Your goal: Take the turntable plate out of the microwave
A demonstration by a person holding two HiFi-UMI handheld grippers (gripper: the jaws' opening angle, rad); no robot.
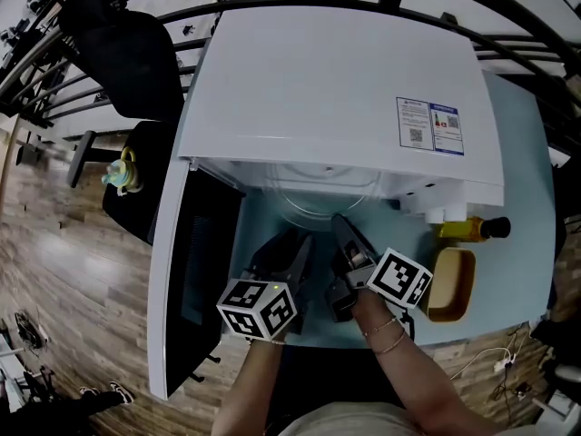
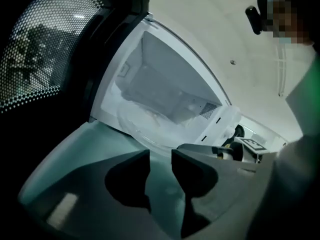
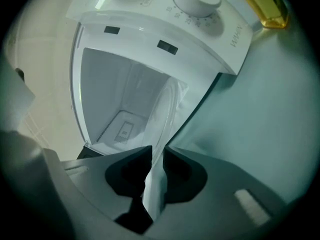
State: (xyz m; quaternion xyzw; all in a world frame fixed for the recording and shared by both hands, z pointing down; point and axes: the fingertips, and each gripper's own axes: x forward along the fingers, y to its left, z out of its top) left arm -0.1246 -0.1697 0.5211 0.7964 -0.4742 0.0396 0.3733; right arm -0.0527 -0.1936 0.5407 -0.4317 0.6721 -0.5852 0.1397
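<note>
The white microwave (image 1: 336, 71) stands on a teal table (image 1: 522, 153) with its door (image 1: 195, 271) swung open to the left. The clear glass turntable plate (image 1: 318, 203) sticks partly out of the cavity, tilted. My right gripper (image 1: 340, 222) is shut on the plate's rim; in the right gripper view the plate (image 3: 164, 114) runs edge-on between the jaws of the right gripper (image 3: 158, 156). My left gripper (image 1: 304, 243) hovers just left of it above the table, with a narrow empty gap between its jaws. The left gripper (image 2: 160, 159) points at the plate (image 2: 145, 126) from slightly short of it.
A yellow oil bottle (image 1: 472, 229) and a wooden tray (image 1: 452, 284) lie on the table right of the microwave front. The control dials (image 3: 195, 1) sit beside the cavity. A black chair (image 1: 127, 62) stands on the wooden floor at left.
</note>
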